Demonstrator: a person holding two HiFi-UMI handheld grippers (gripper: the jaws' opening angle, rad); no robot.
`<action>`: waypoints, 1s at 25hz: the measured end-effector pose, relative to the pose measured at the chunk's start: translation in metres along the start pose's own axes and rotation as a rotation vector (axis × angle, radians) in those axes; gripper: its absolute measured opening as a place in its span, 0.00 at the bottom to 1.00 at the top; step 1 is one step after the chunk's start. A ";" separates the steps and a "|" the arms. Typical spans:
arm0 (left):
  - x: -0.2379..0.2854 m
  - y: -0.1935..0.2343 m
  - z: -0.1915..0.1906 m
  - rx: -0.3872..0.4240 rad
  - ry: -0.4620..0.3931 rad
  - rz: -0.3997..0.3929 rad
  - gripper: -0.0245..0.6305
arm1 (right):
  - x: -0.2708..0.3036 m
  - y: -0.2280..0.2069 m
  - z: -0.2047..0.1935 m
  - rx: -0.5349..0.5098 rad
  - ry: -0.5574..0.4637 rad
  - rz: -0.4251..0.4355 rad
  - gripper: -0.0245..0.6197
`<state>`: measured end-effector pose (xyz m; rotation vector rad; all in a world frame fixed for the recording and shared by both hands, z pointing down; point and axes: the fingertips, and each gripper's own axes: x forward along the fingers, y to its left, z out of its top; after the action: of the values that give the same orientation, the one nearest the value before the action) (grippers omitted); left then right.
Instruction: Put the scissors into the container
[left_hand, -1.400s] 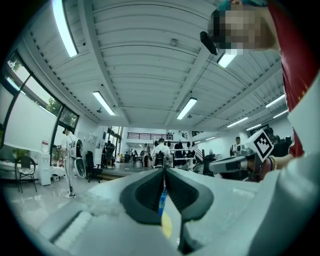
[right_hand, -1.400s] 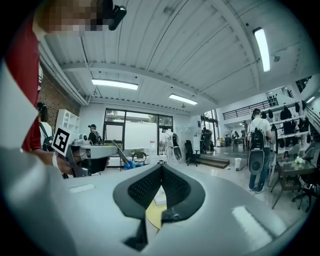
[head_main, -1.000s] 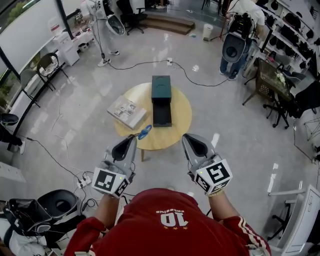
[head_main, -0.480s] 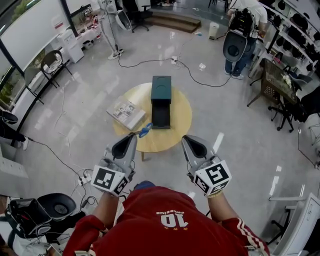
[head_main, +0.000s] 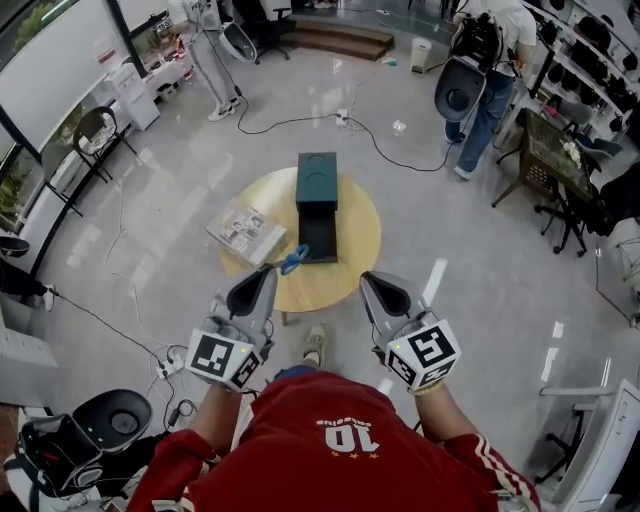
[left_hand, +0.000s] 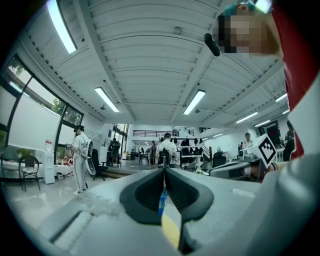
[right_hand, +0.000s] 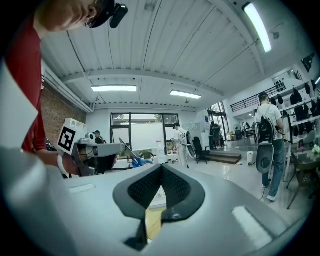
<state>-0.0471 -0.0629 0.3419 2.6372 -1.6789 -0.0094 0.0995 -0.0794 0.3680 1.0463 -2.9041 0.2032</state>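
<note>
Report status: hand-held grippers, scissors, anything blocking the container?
Left hand-held gripper shut on scissors; right hand-held gripper shut, empty. Scissors not yet in container. Magazine beside it, not blocking.

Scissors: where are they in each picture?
Head view: scissors over the yellow table, at the left hand-held gripper's tip.
Left gripper view: a blue sliver between its shut jaws.
Right gripper view: left of middle, blue handles showing.
Shared landmark: the yellow table.
</note>
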 end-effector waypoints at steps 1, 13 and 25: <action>0.004 0.002 -0.001 -0.004 -0.003 -0.003 0.06 | 0.002 -0.002 0.000 -0.004 0.004 -0.002 0.02; 0.065 0.057 -0.006 -0.040 -0.030 -0.043 0.06 | 0.068 -0.040 0.014 -0.040 0.031 -0.010 0.02; 0.130 0.108 -0.008 -0.051 -0.022 -0.084 0.06 | 0.126 -0.082 0.030 -0.048 0.043 -0.046 0.02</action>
<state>-0.0902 -0.2259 0.3524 2.6775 -1.5514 -0.0813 0.0549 -0.2252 0.3582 1.0856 -2.8291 0.1519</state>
